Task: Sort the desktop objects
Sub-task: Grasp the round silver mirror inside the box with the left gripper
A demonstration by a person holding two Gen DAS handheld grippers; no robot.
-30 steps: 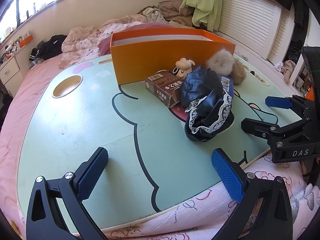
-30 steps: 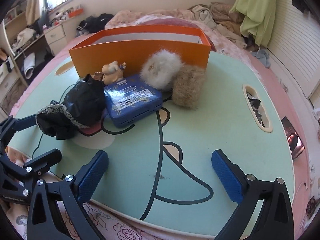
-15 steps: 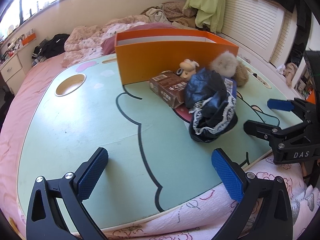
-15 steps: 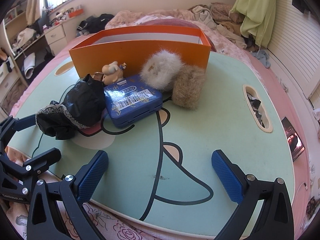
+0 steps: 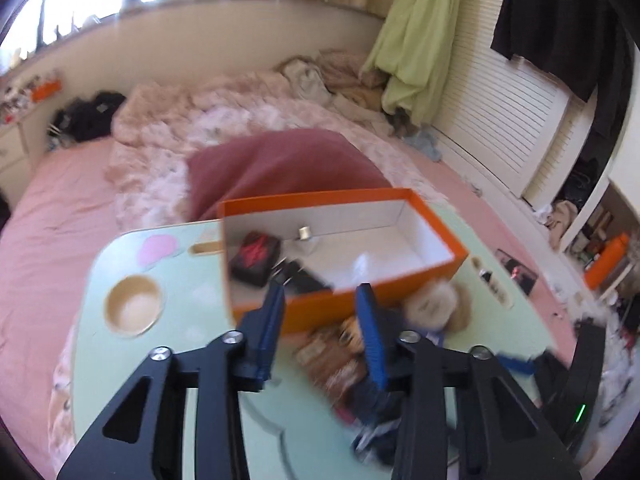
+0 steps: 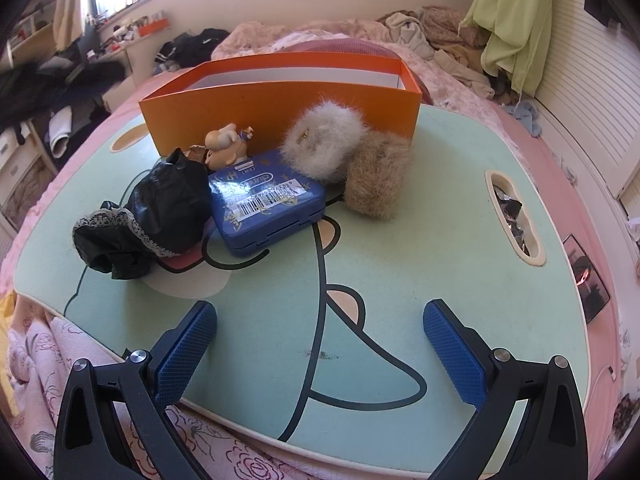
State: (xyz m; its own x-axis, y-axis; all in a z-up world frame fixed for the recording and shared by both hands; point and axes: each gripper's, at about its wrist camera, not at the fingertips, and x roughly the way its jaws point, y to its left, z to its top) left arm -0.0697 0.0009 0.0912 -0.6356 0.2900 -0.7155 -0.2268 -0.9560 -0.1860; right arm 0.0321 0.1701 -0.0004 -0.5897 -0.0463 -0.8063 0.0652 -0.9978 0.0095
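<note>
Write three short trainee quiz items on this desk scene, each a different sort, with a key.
1. True or false: the blue tin lies inside the orange box.
2. Multiple choice: the right tongs are A) open and empty, B) shut on the white pompom, C) out of view.
3. Fill in: the black lace-trimmed cloth lies on the ___ side of the tin in the right wrist view.

Key:
1. False, it lies on the table in front.
2. A.
3. Left.

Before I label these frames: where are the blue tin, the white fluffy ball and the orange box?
blue tin [image 6: 267, 201], right wrist view, lid by the barcode.
white fluffy ball [image 6: 322, 140], right wrist view, middle.
orange box [image 6: 280, 114], right wrist view, near wall.
</note>
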